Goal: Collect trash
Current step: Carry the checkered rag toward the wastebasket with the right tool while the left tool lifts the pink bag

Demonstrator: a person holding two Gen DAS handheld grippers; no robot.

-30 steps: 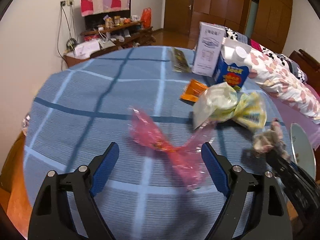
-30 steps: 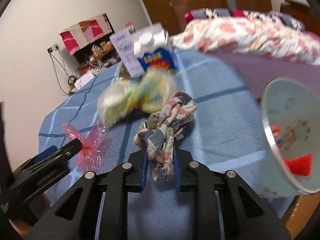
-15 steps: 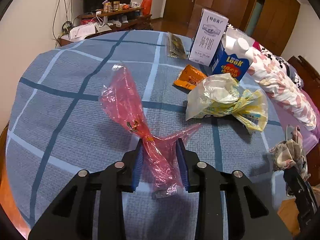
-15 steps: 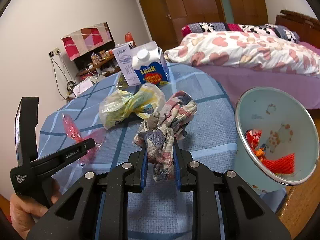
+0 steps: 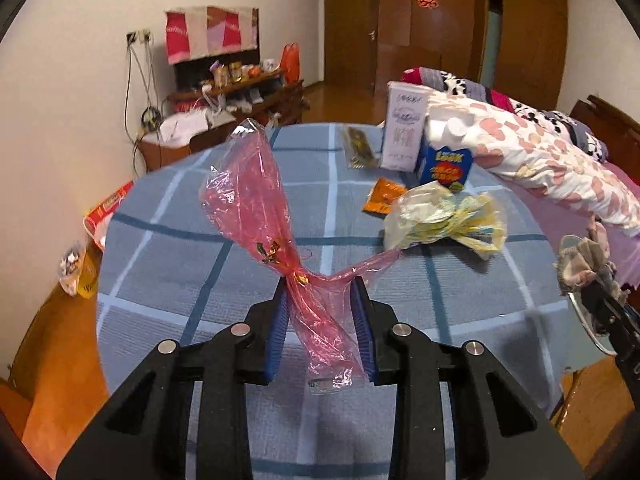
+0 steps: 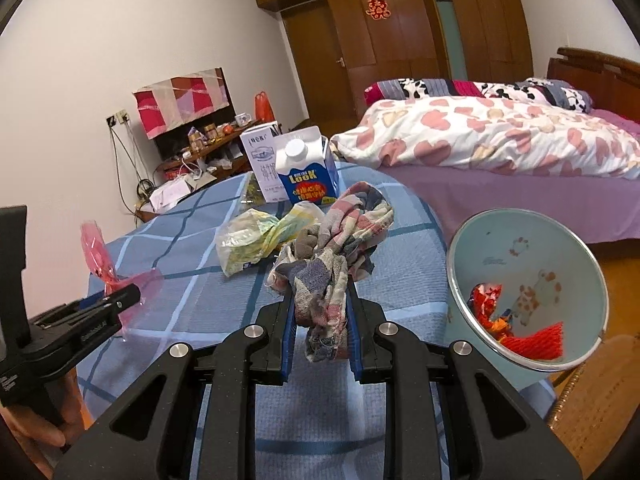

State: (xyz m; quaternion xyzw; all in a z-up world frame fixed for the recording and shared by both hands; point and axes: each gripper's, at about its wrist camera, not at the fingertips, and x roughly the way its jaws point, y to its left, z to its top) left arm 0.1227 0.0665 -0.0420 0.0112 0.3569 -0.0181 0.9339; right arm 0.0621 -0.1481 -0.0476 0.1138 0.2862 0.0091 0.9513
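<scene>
My left gripper (image 5: pixel 322 292) is shut on a pink cellophane wrapper (image 5: pixel 248 196) and holds it lifted above the blue checked tablecloth (image 5: pixel 168 264). The wrapper's long end stands up to the left. In the right wrist view, my right gripper (image 6: pixel 320 292) is shut on a crumpled checked cloth (image 6: pixel 340 240) over the table's near edge. The left gripper (image 6: pixel 124 296) with the pink wrapper (image 6: pixel 94 252) shows at the left there. A pale enamel basin (image 6: pixel 520 248), tilted toward me at the right, holds red and orange scraps.
A yellow-white plastic bag (image 5: pixel 436 216), an orange packet (image 5: pixel 384 196), a dark packet (image 5: pixel 360 148), a blue milk carton (image 6: pixel 306 172) and a white box (image 6: pixel 262 160) lie on the table's far half. A bed (image 6: pixel 500 136) stands to the right.
The left gripper went from wide open to shut on the pink wrapper, then lifted it off the cloth. The right gripper rose a little, still holding the checked cloth.
</scene>
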